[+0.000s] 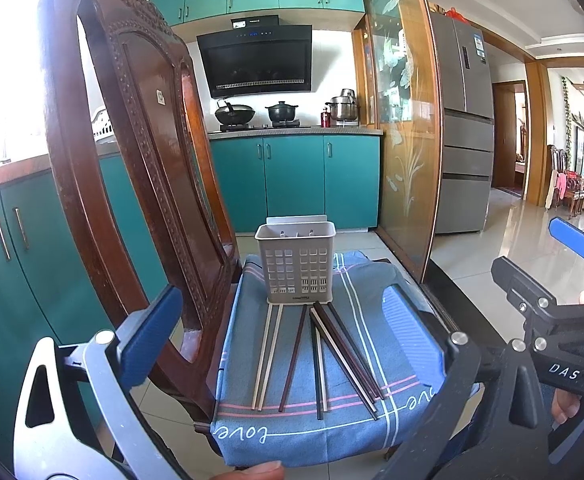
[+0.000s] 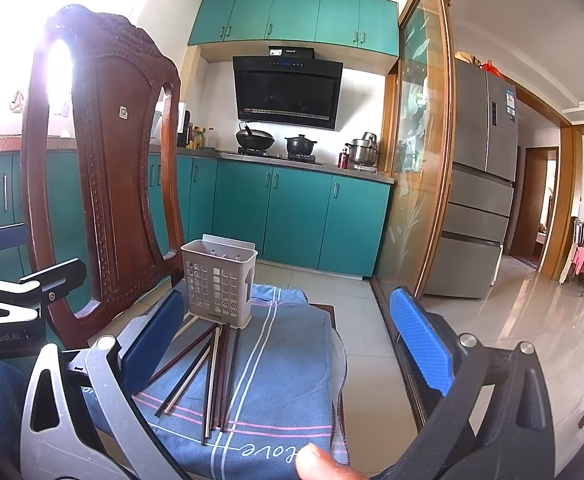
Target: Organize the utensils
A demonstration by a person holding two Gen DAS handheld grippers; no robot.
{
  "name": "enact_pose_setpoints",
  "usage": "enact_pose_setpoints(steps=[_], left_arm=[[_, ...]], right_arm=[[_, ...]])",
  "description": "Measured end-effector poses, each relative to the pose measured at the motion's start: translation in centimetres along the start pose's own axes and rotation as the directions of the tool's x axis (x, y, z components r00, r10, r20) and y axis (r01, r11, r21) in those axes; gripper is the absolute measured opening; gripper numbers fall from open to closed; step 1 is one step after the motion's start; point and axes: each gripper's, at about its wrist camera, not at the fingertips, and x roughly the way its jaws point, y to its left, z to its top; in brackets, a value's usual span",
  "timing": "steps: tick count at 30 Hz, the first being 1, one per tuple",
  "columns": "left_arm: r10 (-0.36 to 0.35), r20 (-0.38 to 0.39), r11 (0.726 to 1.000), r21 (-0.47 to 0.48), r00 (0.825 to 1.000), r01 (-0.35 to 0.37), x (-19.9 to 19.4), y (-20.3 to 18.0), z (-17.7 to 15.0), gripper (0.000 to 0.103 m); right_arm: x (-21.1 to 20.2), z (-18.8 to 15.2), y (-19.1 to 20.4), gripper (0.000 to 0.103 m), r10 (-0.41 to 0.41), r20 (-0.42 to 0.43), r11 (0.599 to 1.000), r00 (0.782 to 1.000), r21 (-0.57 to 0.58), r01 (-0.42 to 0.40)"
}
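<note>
Both the left gripper (image 1: 292, 344) and right gripper (image 2: 288, 344) hang released, holding nothing. Wooden chopsticks (image 1: 324, 360) lie fanned on the blue cloth (image 1: 372, 432), the beige perforated plastic holder (image 1: 295, 266) at their 12 o'clock.

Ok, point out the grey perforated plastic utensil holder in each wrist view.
Left wrist: the grey perforated plastic utensil holder stands centre frame, at the far end of the blue cloth, chopsticks fanned before it.
Right wrist: holder left of centre, beside the wooden chair back.
Shared landmark: black range hood.
</note>
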Motion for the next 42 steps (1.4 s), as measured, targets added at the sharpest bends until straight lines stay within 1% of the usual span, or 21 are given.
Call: enact_pose_setpoints(steps=[22, 31, 32, 34, 35, 36, 38, 41, 42], left_arm=[[0.001, 0.000, 1.000, 0.000, 1.000, -0.001, -0.1, 0.0, 0.0, 0.100], [-0.002, -0.024, 1.000, -0.002, 1.000, 0.002, 0.7, 0.0, -0.4, 0.100], [-0.004, -0.039, 1.000, -0.002, 0.999, 0.004, 1.1, 0.0, -0.5, 0.100], [-0.002, -0.097, 1.000, -0.003, 0.995, 0.002, 2.4, 0.0, -0.8, 0.100], [-0.007, -0.127, 1.000, -0.007, 0.992, 0.007, 3.1, 0.0, -1.2, 0.100], [-0.017, -0.154, 1.000, -0.013, 0.988, 0.015, 4.0, 0.0, -1.7, 0.100], [-0.030, -0.196, 1.000, -0.013, 0.980, 0.028, 5.3, -0.2, -2.5, 0.100], [-0.022, -0.255, 1.000, 0.015, 0.967, 0.027, 7.4, -0.8, -3.5, 0.100], [-0.023, -0.270, 0.999, 0.020, 0.963, 0.030, 8.0, -0.9, -3.7, 0.100]], right_arm=[[-0.1, 0.0, 0.1, 0.101, 0.001, 0.002, 1.000, 1.000, 0.000, -0.001], [0.4, -0.2, 0.0, 0.101, 0.000, -0.014, 1.000, 1.000, 0.004, 0.000], [1.0, -0.3, -0.1, 0.101, -0.003, -0.032, 1.000, 0.999, 0.003, 0.003], [2.8, -0.6, 0.1, 0.101, -0.019, -0.101, 1.000, 0.995, -0.017, 0.017], [4.6, -1.0, 0.2, 0.101, -0.026, -0.161, 0.999, 0.987, -0.036, 0.020], [5.7, -1.4, 0.3, 0.101, -0.031, -0.195, 0.999, 0.980, -0.044, 0.023], [7.9, -2.2, 0.4, 0.101, -0.029, -0.253, 0.998, 0.967, -0.060, 0.015], [10.8, -3.9, 1.0, 0.100, -0.028, -0.318, 0.996, 0.948, -0.091, -0.001], [11.8, -4.4, 1.1, 0.098, -0.023, -0.342, 0.995, 0.940, -0.095, -0.010]])
